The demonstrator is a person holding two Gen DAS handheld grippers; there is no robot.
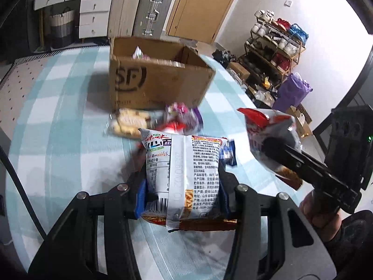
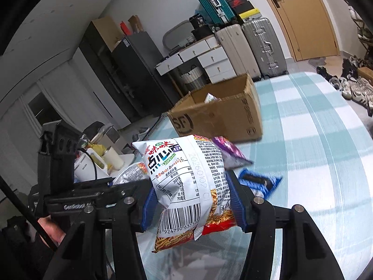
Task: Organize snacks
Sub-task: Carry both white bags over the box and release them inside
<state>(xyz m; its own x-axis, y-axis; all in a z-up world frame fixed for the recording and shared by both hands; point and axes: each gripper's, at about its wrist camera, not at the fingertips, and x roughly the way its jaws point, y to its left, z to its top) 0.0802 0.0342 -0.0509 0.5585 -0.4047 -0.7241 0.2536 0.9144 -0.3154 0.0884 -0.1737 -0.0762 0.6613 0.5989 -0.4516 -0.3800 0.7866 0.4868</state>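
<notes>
My left gripper [image 1: 183, 186] is shut on a white noodle-snack bag [image 1: 184, 175], held above the blue-checked table [image 1: 58, 140]. My right gripper [image 2: 190, 198] is shut on a second white noodle-snack bag [image 2: 188, 186]; it also shows in the left wrist view [image 1: 270, 137] at the right, lifted off the table. An open cardboard box [image 1: 158, 77] stands behind, with a packet [image 1: 138, 52] inside. On the table before the box lie a biscuit pack [image 1: 128, 122], a purple-pink packet [image 1: 181, 114] and a blue packet [image 2: 256, 182].
The box also shows in the right wrist view [image 2: 221, 114]. Suitcases [image 1: 151, 11] and white drawers [image 1: 93, 16] stand behind the table. A shoe rack [image 1: 275, 46] and a purple bag [image 1: 291, 91] are on the floor at the right.
</notes>
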